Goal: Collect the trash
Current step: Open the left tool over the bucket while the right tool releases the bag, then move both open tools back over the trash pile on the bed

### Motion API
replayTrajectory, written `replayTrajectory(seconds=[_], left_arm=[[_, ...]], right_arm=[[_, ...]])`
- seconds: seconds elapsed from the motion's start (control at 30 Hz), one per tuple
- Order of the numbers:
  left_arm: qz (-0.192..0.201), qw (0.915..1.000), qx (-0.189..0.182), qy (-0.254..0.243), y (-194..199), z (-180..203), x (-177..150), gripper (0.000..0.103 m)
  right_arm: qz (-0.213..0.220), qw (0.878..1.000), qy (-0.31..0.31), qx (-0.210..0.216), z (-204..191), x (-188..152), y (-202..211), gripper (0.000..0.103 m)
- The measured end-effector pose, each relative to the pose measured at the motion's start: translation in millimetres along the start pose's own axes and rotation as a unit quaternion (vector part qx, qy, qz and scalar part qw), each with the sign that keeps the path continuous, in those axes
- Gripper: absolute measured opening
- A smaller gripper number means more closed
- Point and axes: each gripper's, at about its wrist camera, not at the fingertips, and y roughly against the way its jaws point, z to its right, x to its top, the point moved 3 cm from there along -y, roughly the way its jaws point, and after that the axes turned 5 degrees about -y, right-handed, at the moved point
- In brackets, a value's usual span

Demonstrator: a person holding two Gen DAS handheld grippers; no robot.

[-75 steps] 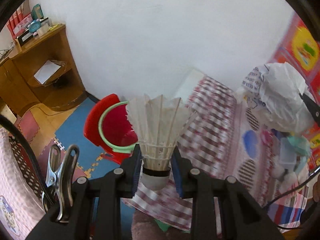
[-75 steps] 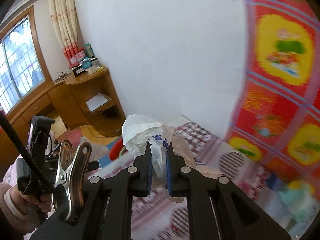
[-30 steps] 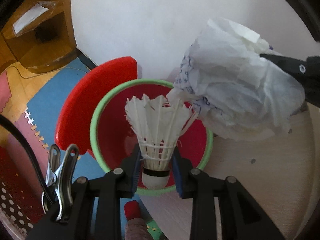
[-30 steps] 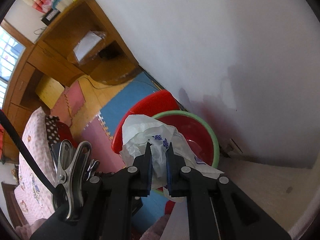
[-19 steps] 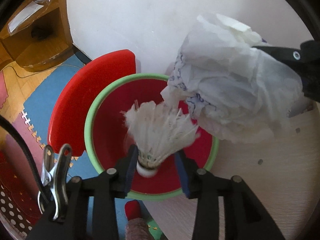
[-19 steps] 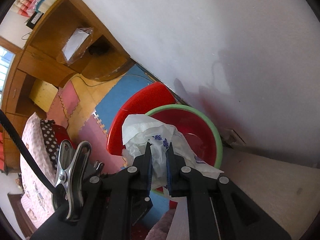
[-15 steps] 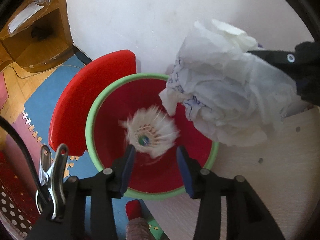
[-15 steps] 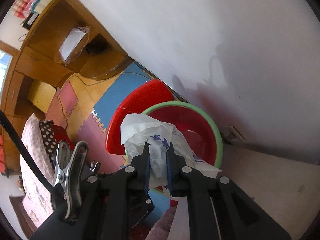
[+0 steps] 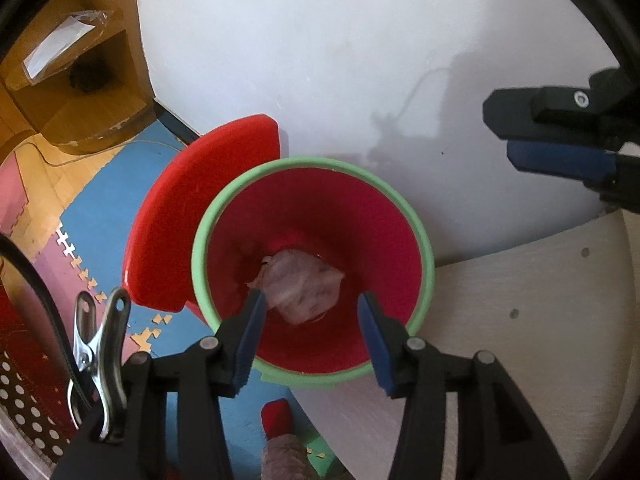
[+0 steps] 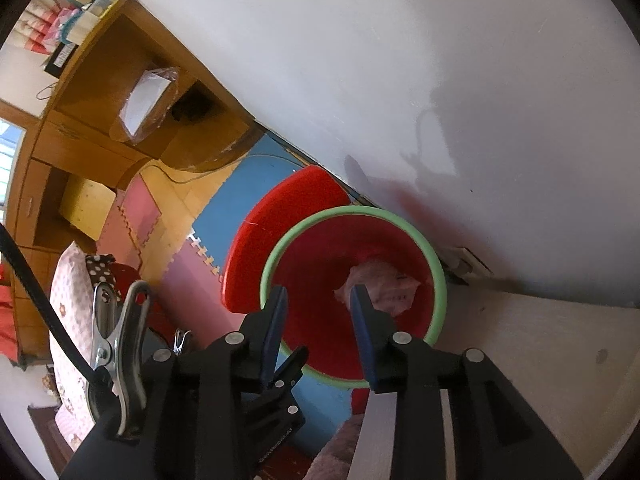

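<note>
A red bin with a green rim (image 9: pixel 224 216) stands on the floor against the white wall; it also shows in the right wrist view (image 10: pixel 438 276). A crumpled white plastic bag (image 9: pixel 300 286) lies at its bottom, also seen in the right wrist view (image 10: pixel 384 286). The shuttlecock is hidden. My left gripper (image 9: pixel 310 312) is open and empty above the bin. My right gripper (image 10: pixel 320 304) is open and empty above the bin; its fingers (image 9: pixel 556 160) show at the upper right of the left wrist view.
The bin's red lid (image 9: pixel 188 216) leans at its left side. A pale tabletop (image 9: pixel 540 320) lies to the right of the bin. A wooden shelf unit (image 10: pixel 132 92) stands further left on foam floor mats (image 10: pixel 224 216).
My left gripper opened and the shuttlecock fell into the bin. My right gripper opened and the crumpled bag dropped to the bin's bottom.
</note>
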Motion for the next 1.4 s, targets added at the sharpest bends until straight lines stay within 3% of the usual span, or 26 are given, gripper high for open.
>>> replayTrajectory(seconds=[0.47, 0.73, 0.9, 1.4], left_arm=[[0.006, 0.9997, 0.020, -0.016, 67.8, 16.9, -10.2, 0.050], [0.016, 0.9988, 0.032, -0.034, 116.2, 35.0, -20.0, 0.050], [0.022, 0.9984, 0.019, -0.049, 144.1, 53.7, -28.7, 0.050], [0.030, 0.9871, -0.003, -0.157, 193.7, 141.3, -50.4, 0.050]], right_arm=[[0.041, 0.998, -0.004, 0.050, -7.6, -30.8, 72.3, 0.034], [0.068, 0.994, -0.004, 0.080, -6.7, -70.0, 125.1, 0.034], [0.092, 0.991, -0.016, 0.094, 5.6, -95.7, 160.4, 0.034], [0.171, 0.980, -0.051, 0.086, 64.6, -175.0, 254.1, 0.034]])
